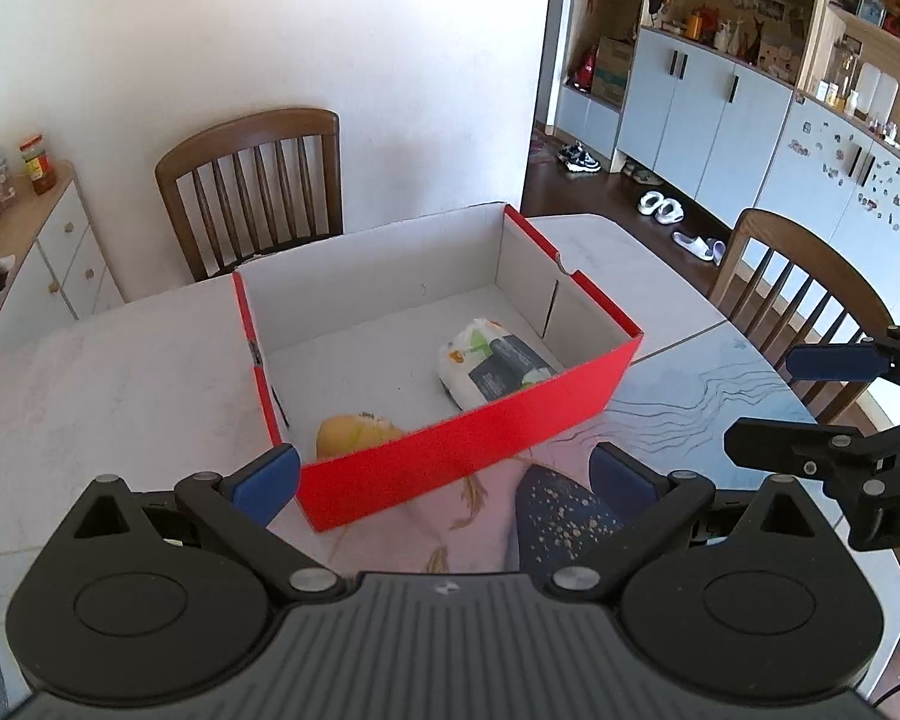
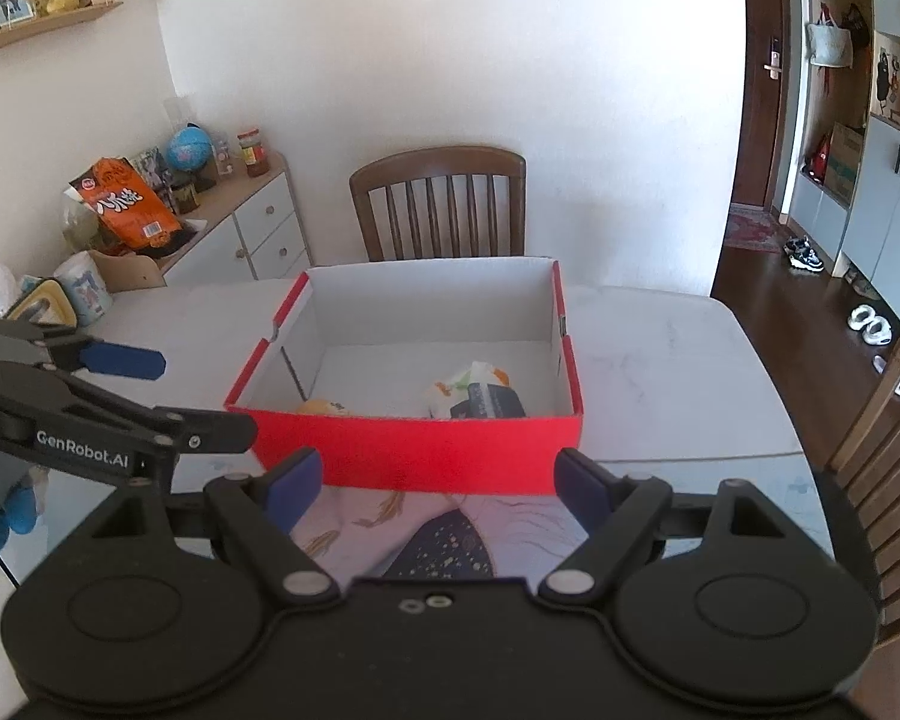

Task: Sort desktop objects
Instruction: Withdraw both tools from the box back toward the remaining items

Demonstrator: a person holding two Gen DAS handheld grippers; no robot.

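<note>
**Both tongs held apart before the red box**

Nearest in the left wrist view, the left tongs (image 1: 444,477) stand with their blue pads wide apart and nothing between them, hovering over a printed mat (image 1: 498,522) that lies on the bench (image 1: 90,384). The mat shows a pale pink ground and a dark blue speckled shape. The right tongs (image 2: 438,480) are likewise spread wide and grip nothing; in the right wrist view they hang above the same mat, just short of the near wall of the box.

Each tool shows in the other's camera: the right tongs enter the left view at its right edge, and the left tongs enter the right view at its left edge, with white lettering on the black arm.

Just beyond the mat stands the red box (image 2: 414,450), open at the top, white inside, its near wall resting at the far edge of the mat. Two things lie on its floor near the front wall: a yellow-orange object (image 1: 354,433) at the left, half hidden by the wall, and a white wipes pack (image 1: 495,369) with a dark label at the right, lying flat and well apart from it.

Behind the box, at the far side of the bench, a wooden chair (image 2: 441,204) faces it. Left of the chair a white cabinet (image 2: 252,228) carries a globe (image 2: 189,150) and an orange bag (image 2: 129,204).
</note>
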